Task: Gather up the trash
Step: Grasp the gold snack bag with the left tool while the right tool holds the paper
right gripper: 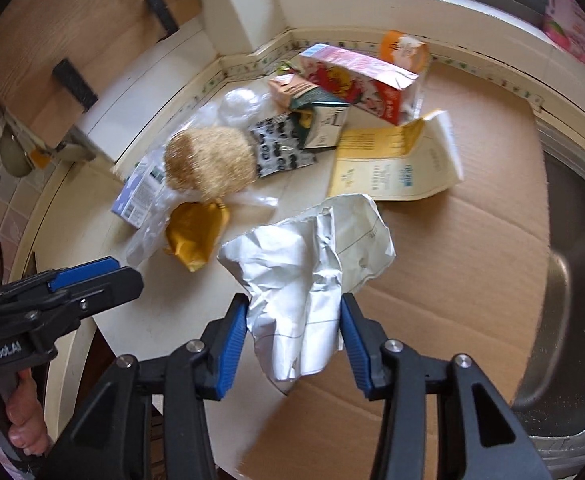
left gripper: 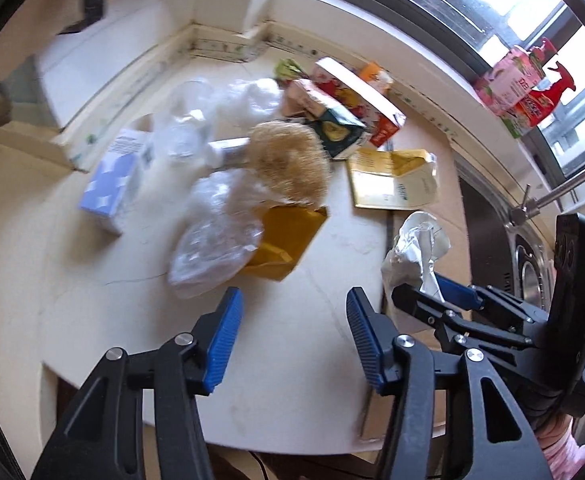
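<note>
Crumpled silver-white foil wrapper [right gripper: 312, 280] sits between the blue pads of the right tongs [right gripper: 294, 334], pinched at its lower part, while its upper folds fan out loose ahead of the fingertips. Both pads appear to touch the foil, so I judge the grip made but shallow; whether the wrapper is clear of the brown cardboard sheet [right gripper: 472, 248] beneath it I cannot tell. To carry it off well, keep the squeeze steady, since creased foil slips and springs back, and lift straight up before swinging away, so the loose flap does not drag the yellow paper envelope [right gripper: 392, 160] lying just beyond it.

The left tongs [left gripper: 292, 340] hang wide apart with nothing between them, above the pale table [left gripper: 92, 300]. Just ahead of them lie a clear crumpled plastic bag [left gripper: 212, 240] and a mustard-yellow paper pouch [left gripper: 288, 240], which would suit the next pickup. Further ahead a round tan bristly scrubber [left gripper: 288, 164] rests among the heap, with a light blue carton [left gripper: 112, 184] to its left and a red and white juice carton [left gripper: 356, 96] at the far side. The plastic bag will call for a deep bite, as thin film slides out easily.
</note>
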A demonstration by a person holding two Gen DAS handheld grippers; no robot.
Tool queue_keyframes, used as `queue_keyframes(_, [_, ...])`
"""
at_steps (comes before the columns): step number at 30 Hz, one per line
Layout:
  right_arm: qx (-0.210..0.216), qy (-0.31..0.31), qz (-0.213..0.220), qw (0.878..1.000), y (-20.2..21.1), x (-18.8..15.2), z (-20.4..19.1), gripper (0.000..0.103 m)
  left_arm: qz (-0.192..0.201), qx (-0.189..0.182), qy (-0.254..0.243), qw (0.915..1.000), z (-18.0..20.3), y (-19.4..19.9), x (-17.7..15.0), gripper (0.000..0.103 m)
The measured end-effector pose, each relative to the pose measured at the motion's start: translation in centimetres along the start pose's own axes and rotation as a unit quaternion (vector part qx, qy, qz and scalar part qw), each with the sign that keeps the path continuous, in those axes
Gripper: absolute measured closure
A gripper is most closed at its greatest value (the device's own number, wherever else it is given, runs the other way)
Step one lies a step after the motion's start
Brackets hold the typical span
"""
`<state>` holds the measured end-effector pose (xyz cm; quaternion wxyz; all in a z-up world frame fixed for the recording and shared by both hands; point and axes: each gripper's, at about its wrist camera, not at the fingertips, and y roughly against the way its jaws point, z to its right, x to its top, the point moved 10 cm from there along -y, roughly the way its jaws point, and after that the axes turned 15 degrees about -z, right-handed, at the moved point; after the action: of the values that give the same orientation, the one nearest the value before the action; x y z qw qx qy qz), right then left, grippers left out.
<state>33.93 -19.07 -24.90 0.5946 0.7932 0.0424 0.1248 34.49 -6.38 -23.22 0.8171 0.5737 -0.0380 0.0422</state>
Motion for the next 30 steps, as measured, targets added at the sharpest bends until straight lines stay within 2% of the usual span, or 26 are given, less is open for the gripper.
queue_keyframes(3, [0.005, -0.015, 0.0, 1.0, 0.1, -0.3, 1.1, 0.057, 0.004, -0.006, -0.016, 0.9998, 1.5, -0.6, 1.3, 0.051])
queue_keyframes(13, [0.015, -0.036, -0.012, 0.999, -0.7, -1.5, 3.9, 0.057, 0.024, 0.057, -0.032, 0.9976, 0.7, -2.0, 5.3, 0.051])
queue_keyframes(20, [0.021, -0.043, -0.015, 0.999, -0.8, -1.5, 4.9, 0.057, -0.02, 0.072, -0.067, 0.9949, 0.6, -5.0, 5.5, 0.051])
queue_keyframes(22, [0.023, -0.044, -0.014, 0.999, -0.8, -1.5, 5.2, 0.057, -0.032, 0.081, -0.074, 0.9935, 0.5, -5.7, 5.3, 0.048])
queue_keyframes(24, [0.023, -0.046, -0.014, 0.999, -0.8, -1.4, 5.5, 0.057, -0.041, 0.1, -0.082, 0.9907, 0.3, -6.2, 5.1, 0.04])
queue_keyframes(30, [0.029, -0.049, -0.018, 0.998, -1.1, -1.7, 5.9, 0.057, -0.051, 0.128, -0.093, 0.9861, -0.1, -6.6, 4.4, 0.032])
